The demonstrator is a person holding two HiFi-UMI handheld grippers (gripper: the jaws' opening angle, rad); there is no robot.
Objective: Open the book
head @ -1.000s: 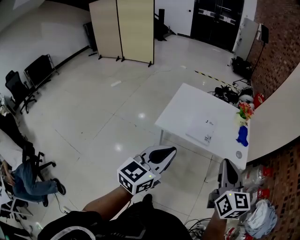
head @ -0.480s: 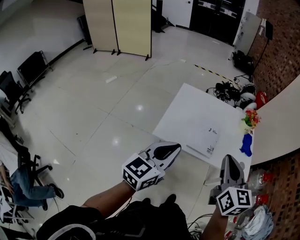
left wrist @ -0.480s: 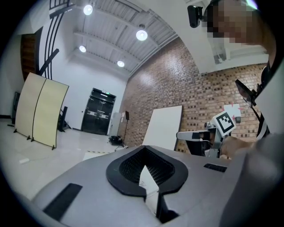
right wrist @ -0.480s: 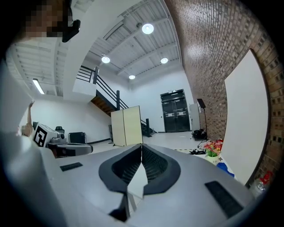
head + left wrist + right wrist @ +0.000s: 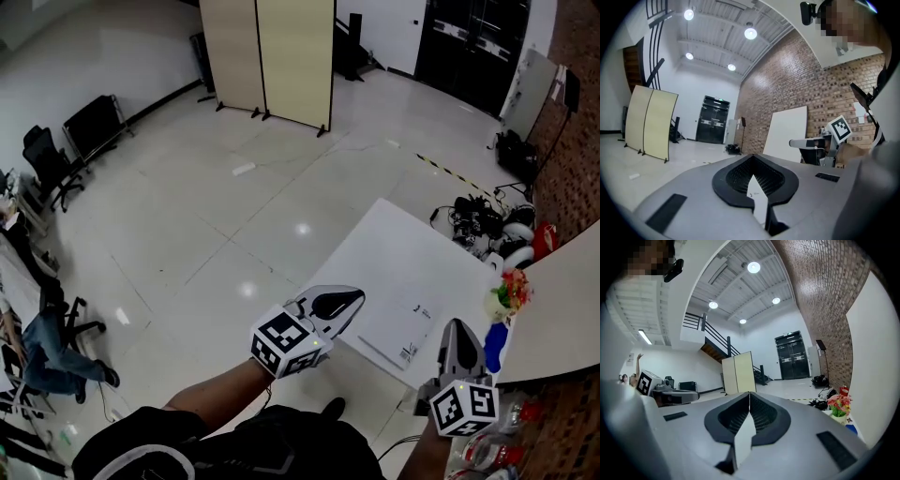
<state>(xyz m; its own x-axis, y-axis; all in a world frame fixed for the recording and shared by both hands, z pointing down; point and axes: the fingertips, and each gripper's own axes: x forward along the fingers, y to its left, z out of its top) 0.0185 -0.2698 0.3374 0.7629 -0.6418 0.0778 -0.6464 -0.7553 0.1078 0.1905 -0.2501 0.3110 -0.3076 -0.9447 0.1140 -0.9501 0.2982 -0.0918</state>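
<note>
A thin white closed book point(image 5: 398, 330) lies flat near the front edge of a white table point(image 5: 394, 248). My left gripper point(image 5: 352, 295) is shut and empty, its tip over the table's near left edge, just left of the book. My right gripper point(image 5: 457, 328) is shut too, with nothing in it, at the table's near right corner, right of the book. The left gripper view shows its jaws point(image 5: 751, 156) meeting in a seam, with the right gripper point(image 5: 811, 143) off to the side. In the right gripper view the jaws point(image 5: 749, 393) are also closed. The book is hidden in both gripper views.
A small pot of flowers point(image 5: 511, 289) and a blue object point(image 5: 494, 345) stand at the table's right edge. Cables and gear point(image 5: 478, 223) lie on the floor behind it. A folding screen point(image 5: 272, 56) stands far back; a seated person point(image 5: 47, 352) and chairs point(image 5: 89, 127) are at left.
Both grippers have travelled forward to the table. It and the book now lie closer in the head view, and the left tip has reached the table's edge.
</note>
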